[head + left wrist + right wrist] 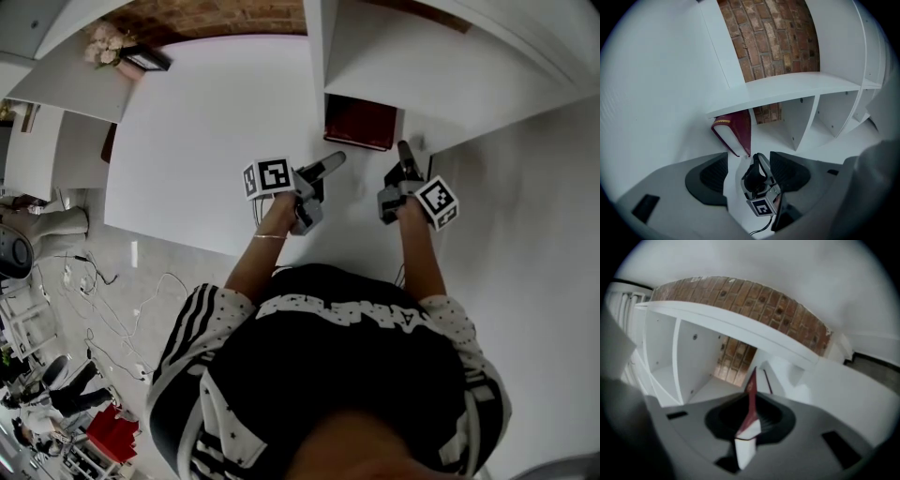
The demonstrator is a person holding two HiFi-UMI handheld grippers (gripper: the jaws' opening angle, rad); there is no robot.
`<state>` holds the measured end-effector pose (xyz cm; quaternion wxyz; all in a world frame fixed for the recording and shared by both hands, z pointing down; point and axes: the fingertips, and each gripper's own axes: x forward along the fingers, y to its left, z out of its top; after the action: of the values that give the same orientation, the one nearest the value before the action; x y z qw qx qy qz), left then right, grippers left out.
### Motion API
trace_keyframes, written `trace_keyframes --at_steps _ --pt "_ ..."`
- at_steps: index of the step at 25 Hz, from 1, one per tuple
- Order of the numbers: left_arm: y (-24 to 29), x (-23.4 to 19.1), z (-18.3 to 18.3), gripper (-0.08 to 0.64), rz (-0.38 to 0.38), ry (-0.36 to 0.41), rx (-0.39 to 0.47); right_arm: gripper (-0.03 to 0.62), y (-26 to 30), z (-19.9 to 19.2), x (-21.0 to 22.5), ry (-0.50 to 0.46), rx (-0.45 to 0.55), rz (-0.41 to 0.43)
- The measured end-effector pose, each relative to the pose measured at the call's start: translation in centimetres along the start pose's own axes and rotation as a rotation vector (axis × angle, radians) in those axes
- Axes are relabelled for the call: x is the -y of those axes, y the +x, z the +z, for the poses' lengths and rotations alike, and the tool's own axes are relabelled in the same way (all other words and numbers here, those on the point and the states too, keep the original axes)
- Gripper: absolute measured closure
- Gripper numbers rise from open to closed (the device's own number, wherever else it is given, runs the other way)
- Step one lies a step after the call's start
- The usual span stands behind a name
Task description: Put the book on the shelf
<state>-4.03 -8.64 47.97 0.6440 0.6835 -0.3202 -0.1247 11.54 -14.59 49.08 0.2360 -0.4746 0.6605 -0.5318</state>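
A dark red book stands in the white shelf's lower compartment, under a shelf board. In the left gripper view the book leans with its spine up and its white page edge showing. My right gripper is shut on the book's near edge; the red cover and white pages sit clamped between its pads. My left gripper hovers open just left of the book, holding nothing. The right gripper shows between its spread jaws.
A brick wall backs the shelf, and more white compartments lie to the side. The shelf's flat white top stretches left. Flowers and a dark frame sit far left. Cables trail over the floor.
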Motion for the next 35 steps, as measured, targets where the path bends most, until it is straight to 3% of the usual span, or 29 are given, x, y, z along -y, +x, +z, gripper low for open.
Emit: trace_keyframes --at_steps 3,9,11,14,17,21,25,28,35 --pt "-0.2 0.8 0.2 0.275 -0.019 0.037 0.014 0.546 -1.0 0.0 -1.0 -0.010 0.010 0.028" --pt "-1.0 3.4 0.3 0.472 -0.034 0.118 0.084 0.554 -4.5 -0.6 -4.0 -0.088 -0.018 0.048" --pt "-1.3 4.6 0.0 0.506 -0.038 0.157 0.098 0.555 -5.9 -0.8 -5.2 -0.126 -0.033 0.068" --pt "-1.6 5.9 -0.4 0.512 -0.019 0.287 0.096 0.555 -7.4 -1.4 -6.9 -0.178 -0.053 0.085" --pt "-2.1 7.1 -0.6 0.512 0.020 0.450 0.089 0.555 -8.2 -1.4 -9.0 -0.309 -0.068 0.145" --pt "-2.6 8.8 -0.9 0.512 0.068 0.641 0.080 0.557 -9.5 -1.6 -10.3 -0.374 -0.082 0.150" --pt "-3.0 9.5 -1.1 0.512 0.108 0.770 0.068 0.557 -10.0 -2.4 -12.0 -0.401 -0.106 0.204" --pt "-3.3 9.8 -1.0 0.512 0.124 0.807 0.065 0.561 -10.2 -3.0 -12.4 -0.434 -0.127 0.206" --pt "-3.6 9.5 -0.8 0.512 0.136 0.782 0.070 0.561 -10.2 -3.3 -12.1 -0.419 -0.140 0.186"
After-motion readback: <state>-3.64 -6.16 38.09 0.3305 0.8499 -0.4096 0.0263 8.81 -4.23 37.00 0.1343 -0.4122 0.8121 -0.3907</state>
